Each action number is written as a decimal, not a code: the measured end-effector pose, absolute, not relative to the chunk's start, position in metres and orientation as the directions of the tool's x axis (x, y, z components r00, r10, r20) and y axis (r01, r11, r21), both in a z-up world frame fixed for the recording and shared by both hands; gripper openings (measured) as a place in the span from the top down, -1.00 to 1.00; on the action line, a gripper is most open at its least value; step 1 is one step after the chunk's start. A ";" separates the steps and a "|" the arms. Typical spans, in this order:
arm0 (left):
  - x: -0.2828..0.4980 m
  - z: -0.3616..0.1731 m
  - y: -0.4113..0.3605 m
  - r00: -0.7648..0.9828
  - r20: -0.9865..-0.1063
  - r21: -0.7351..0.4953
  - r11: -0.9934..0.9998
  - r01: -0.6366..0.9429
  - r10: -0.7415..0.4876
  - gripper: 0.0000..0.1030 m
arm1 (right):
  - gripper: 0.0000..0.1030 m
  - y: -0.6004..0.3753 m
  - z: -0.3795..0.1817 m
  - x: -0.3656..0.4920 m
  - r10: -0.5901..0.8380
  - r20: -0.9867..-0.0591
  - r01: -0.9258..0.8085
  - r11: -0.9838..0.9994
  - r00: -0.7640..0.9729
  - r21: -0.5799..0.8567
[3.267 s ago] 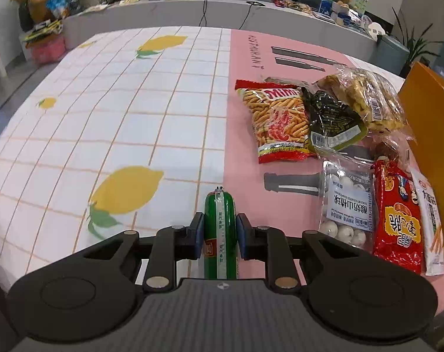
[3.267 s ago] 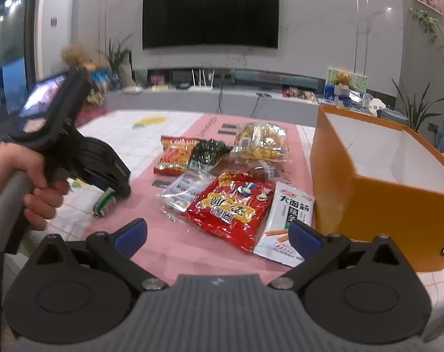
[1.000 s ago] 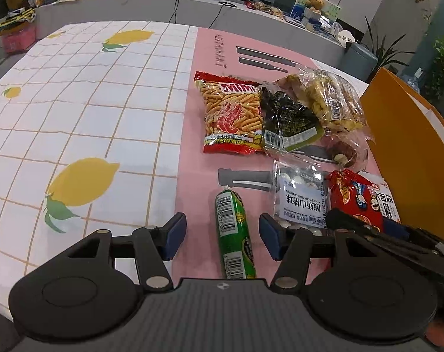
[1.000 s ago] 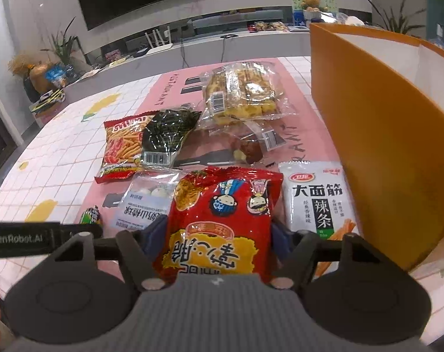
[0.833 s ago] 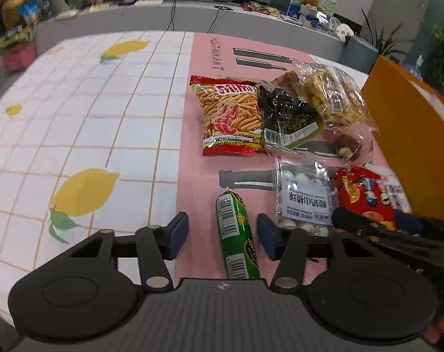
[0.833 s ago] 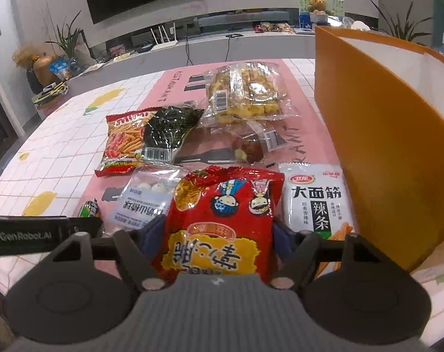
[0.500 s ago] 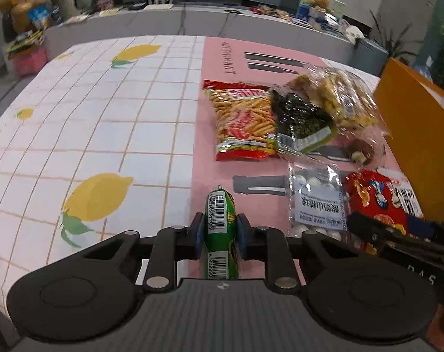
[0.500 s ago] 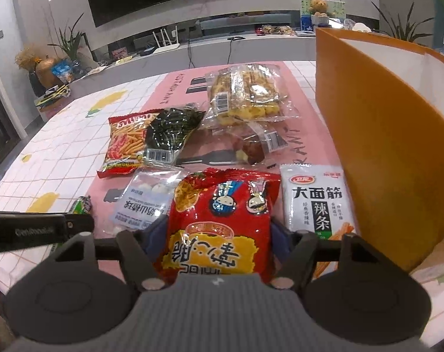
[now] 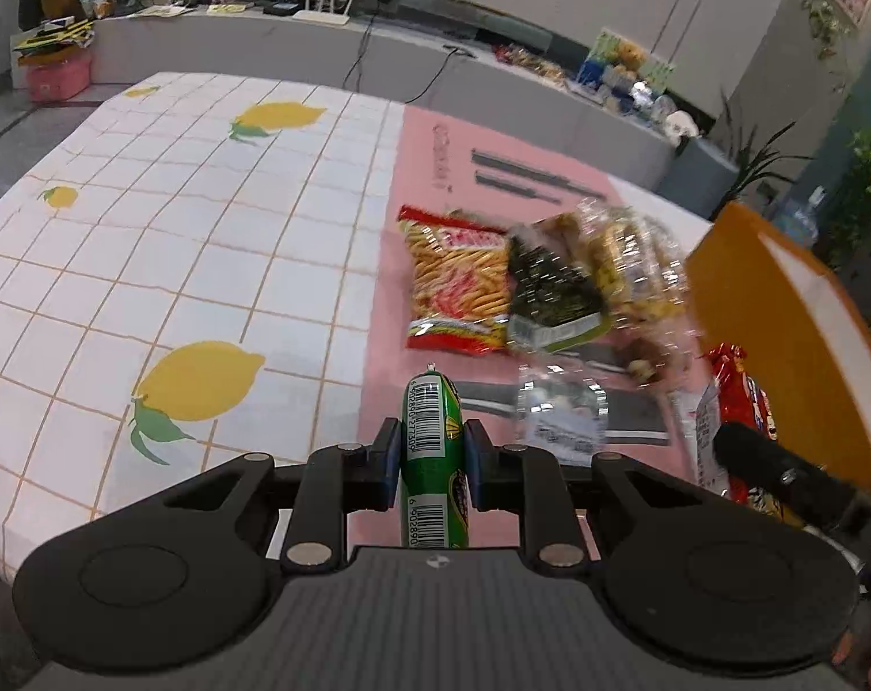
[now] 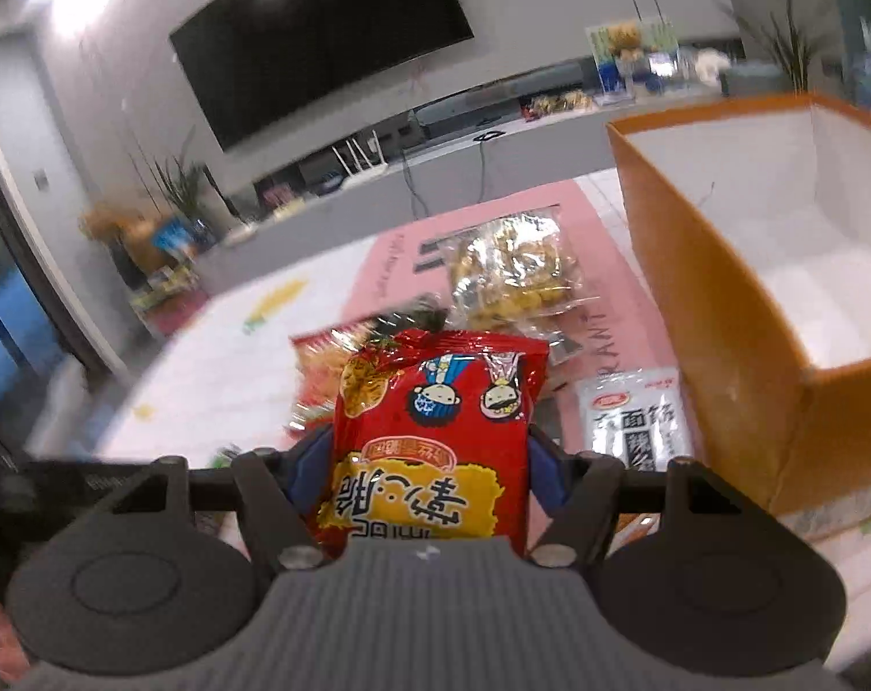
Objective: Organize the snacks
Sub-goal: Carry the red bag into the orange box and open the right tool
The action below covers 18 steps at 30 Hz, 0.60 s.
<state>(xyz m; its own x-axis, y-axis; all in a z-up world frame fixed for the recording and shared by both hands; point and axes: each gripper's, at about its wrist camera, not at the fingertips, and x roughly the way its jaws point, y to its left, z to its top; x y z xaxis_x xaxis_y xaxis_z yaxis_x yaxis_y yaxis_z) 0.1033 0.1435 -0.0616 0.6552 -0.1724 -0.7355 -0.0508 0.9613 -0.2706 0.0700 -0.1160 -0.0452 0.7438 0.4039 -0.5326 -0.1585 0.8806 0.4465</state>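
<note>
Left wrist view, left gripper (image 9: 430, 463) pinching barcoded green sausage (image 9: 433, 449), right gripper (image 10: 426, 469) clamping red snack bag (image 10: 435, 432).

The box (image 10: 717, 311) stands on the counter (image 9: 147, 265), at its right side. Left of the box lies the noodle packet (image 10: 636, 420), just beside its wall. Farther left of the box lie the cracker bag (image 10: 513, 270) and the stick-snack bag (image 9: 455, 282).

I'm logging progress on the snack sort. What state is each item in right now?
Left tongs: shut on the green sausage.
Right tongs: shut on the red snack bag, lifted off the mat.
Orange box: open, nothing visible inside.
White spicy-strip packet: flat on the mat beside the box.
</note>
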 end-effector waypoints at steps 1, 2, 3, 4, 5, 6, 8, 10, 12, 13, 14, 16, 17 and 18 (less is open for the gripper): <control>0.099 -0.057 0.141 0.663 -0.727 -0.277 0.960 -0.042 -0.180 0.52 | -0.31 -0.120 -0.039 0.068 0.421 -0.522 -0.158 0.866 0.742 0.474; 0.096 -0.052 0.138 0.670 -0.718 -0.282 0.959 -0.032 -0.189 0.52 | -0.31 -0.125 -0.033 0.066 0.437 -0.509 -0.162 0.853 0.742 0.496; 0.092 -0.046 0.134 0.677 -0.708 -0.287 0.958 -0.018 -0.200 0.52 | -0.31 -0.130 -0.026 0.063 0.451 -0.492 -0.169 0.841 0.745 0.514; 0.089 -0.041 0.130 0.683 -0.699 -0.295 0.956 -0.007 -0.210 0.52 | -0.31 -0.136 -0.018 0.061 0.462 -0.475 -0.176 0.830 0.749 0.530; 0.086 -0.036 0.127 0.689 -0.691 -0.302 0.953 0.001 -0.220 0.52 | -0.31 -0.142 -0.011 0.059 0.473 -0.460 -0.183 0.819 0.751 0.543; 0.083 -0.030 0.122 0.698 -0.678 -0.312 0.950 0.014 -0.233 0.52 | -0.31 -0.149 -0.003 0.057 0.480 -0.445 -0.189 0.811 0.756 0.553; 0.079 -0.020 0.111 0.710 -0.659 -0.320 0.947 0.035 -0.249 0.52 | -0.31 -0.163 0.012 0.053 0.473 -0.423 -0.199 0.814 0.773 0.546; 0.077 -0.012 0.100 0.718 -0.642 -0.329 0.943 0.058 -0.268 0.52 | -0.31 -0.175 0.027 0.049 0.451 -0.411 -0.227 0.843 0.792 0.488; 0.075 -0.006 0.089 0.722 -0.625 -0.346 0.934 0.085 -0.297 0.52 | -0.31 -0.187 0.040 0.042 0.402 -0.397 -0.230 0.881 0.825 0.415; 0.076 -0.004 0.082 0.720 -0.620 -0.355 0.930 0.097 -0.312 0.52 | -0.31 -0.195 0.046 0.040 0.371 -0.397 -0.222 0.901 0.839 0.373; 0.077 -0.003 0.076 0.715 -0.620 -0.362 0.926 0.106 -0.324 0.52 | -0.31 -0.200 0.049 0.039 0.350 -0.398 -0.214 0.913 0.848 0.347; 0.080 -0.002 0.061 0.701 -0.620 -0.372 0.919 0.131 -0.352 0.52 | -0.31 -0.214 0.052 0.041 0.308 -0.414 -0.189 0.934 0.856 0.304; 0.081 -0.002 0.053 0.695 -0.620 -0.374 0.916 0.146 -0.364 0.52 | -0.31 -0.219 0.052 0.043 0.287 -0.428 -0.173 0.943 0.857 0.285; 0.082 -0.003 0.043 0.688 -0.622 -0.371 0.914 0.163 -0.375 0.52 | -0.31 -0.223 0.050 0.046 0.271 -0.438 -0.161 0.949 0.857 0.271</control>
